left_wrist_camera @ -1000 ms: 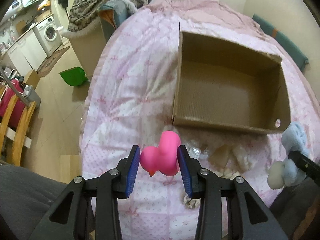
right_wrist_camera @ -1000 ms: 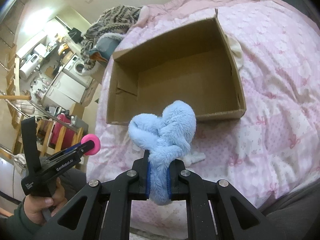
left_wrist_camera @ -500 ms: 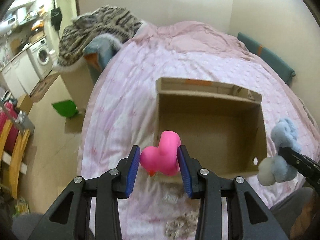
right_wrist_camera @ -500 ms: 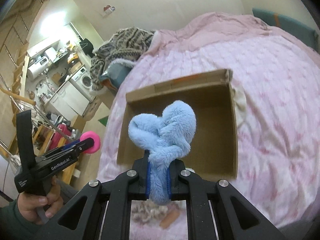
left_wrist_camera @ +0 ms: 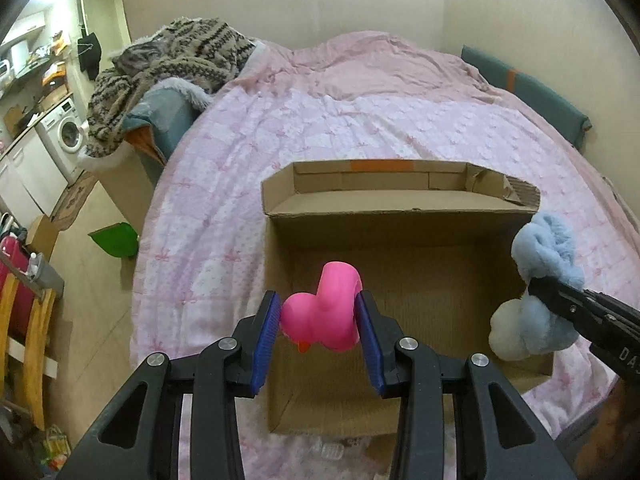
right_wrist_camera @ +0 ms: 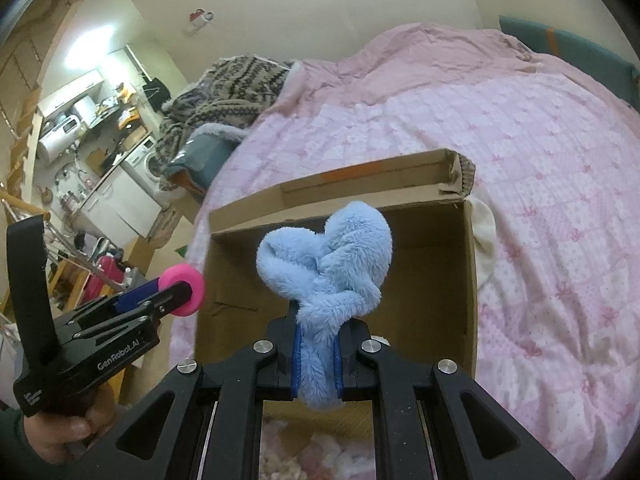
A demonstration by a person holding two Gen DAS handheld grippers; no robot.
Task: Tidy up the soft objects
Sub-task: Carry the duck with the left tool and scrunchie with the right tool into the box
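The left claw [left_wrist_camera: 318, 336] pinches a pink duck [left_wrist_camera: 324, 316], the right claw [right_wrist_camera: 316, 354] clamps a blue plush [right_wrist_camera: 326, 256]; the box [left_wrist_camera: 400, 208] sits below, and an early release probably bounces the duck out.

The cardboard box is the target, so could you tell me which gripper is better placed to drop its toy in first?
Probably the left. The left gripper holds the pink duck over the middle of the cardboard box, while the right gripper holds the blue plush nearer the box's right wall.
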